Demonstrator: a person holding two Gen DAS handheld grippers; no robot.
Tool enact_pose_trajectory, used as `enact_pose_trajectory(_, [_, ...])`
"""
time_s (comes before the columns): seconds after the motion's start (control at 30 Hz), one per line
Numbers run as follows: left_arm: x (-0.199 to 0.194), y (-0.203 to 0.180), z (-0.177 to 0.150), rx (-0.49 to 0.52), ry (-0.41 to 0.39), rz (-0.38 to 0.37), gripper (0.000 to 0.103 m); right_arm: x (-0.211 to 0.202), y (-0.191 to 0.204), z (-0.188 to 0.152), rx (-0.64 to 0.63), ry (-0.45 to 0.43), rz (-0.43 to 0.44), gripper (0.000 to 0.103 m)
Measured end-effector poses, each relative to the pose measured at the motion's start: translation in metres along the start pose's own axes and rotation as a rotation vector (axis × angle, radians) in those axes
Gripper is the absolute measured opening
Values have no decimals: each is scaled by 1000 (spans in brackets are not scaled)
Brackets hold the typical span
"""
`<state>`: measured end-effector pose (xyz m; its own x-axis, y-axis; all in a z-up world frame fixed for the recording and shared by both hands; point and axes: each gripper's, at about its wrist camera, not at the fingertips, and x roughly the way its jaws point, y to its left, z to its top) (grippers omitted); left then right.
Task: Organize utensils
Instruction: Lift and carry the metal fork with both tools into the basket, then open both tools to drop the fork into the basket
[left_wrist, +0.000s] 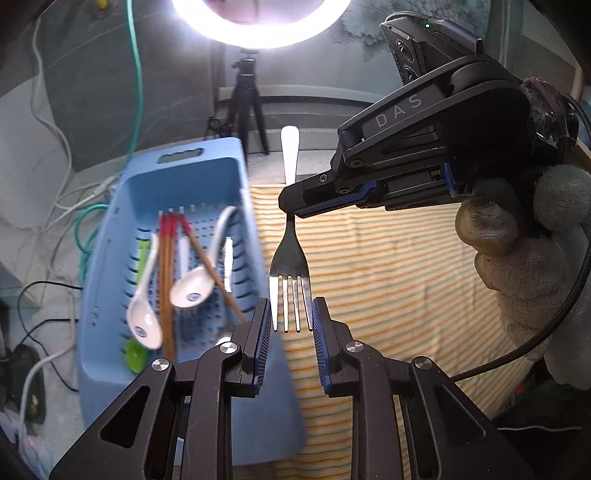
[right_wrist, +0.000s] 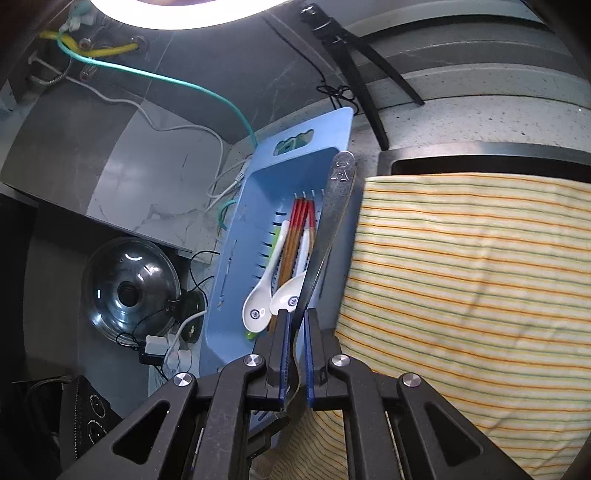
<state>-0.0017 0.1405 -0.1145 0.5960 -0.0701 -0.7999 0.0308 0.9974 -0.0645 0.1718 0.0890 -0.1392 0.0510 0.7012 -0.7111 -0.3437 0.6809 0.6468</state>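
Right claw: my right claw (left_wrist: 291, 213) was clamped on the neck of the fork (left_wrist: 289, 275), reaching in from the right with my gloved hand (left_wrist: 524, 258) behind it.
Left claw: my left claw (left_wrist: 289, 325) had its pads apart, one on each side of the fork's prongs, close to them; I could not tell if they touched.
Fork: it hung upright in the air, prongs down, handle up, above the edge of the striped cloth (left_wrist: 388, 277) and just beside the basket (left_wrist: 110, 295). In the right wrist view its handle (right_wrist: 334, 206) ran forward from between my closed pads (right_wrist: 285, 354).
Basket: blue plastic, oblong, slotted, holding two white spoons (left_wrist: 146, 295), red-tipped wooden chopsticks (left_wrist: 166, 266) and something green.
Surface: speckled grey counter (right_wrist: 480, 122), the yellow striped cloth spread over it.
Room: a bright ring light (left_wrist: 258, 22) on a black tripod (left_wrist: 245, 99), loose cables (right_wrist: 177, 83), a glass lid (right_wrist: 129, 291) lower down.
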Motion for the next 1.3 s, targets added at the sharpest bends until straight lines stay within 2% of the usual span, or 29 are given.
enact_pose_trajectory(0.23, [10,40,5,-41,-2,25,21,37,21,27,-31,23,-5,7])
enact_pose_trajectory(0.5, [26,72,9,-54,22,36,21,67,34,43,-68,35,-37,7])
enact_pose_trajectory(1.07, [53,87,14,-59,78,42,21,103,32,52,-86,66,-82,7])
enact_pose_trajectory(1.23, [54,85,19,-63,81,70,21,100,37,54,-128,58,-98,11])
enact_pose_trajectory(1.27, [54,85,20,-68,82,67,22,99,38,54,-134,54,-100,17])
enact_pose_trajectory(1.3, [54,85,21,-68,83,65,27,97,38,55,-140,46,-106,30])
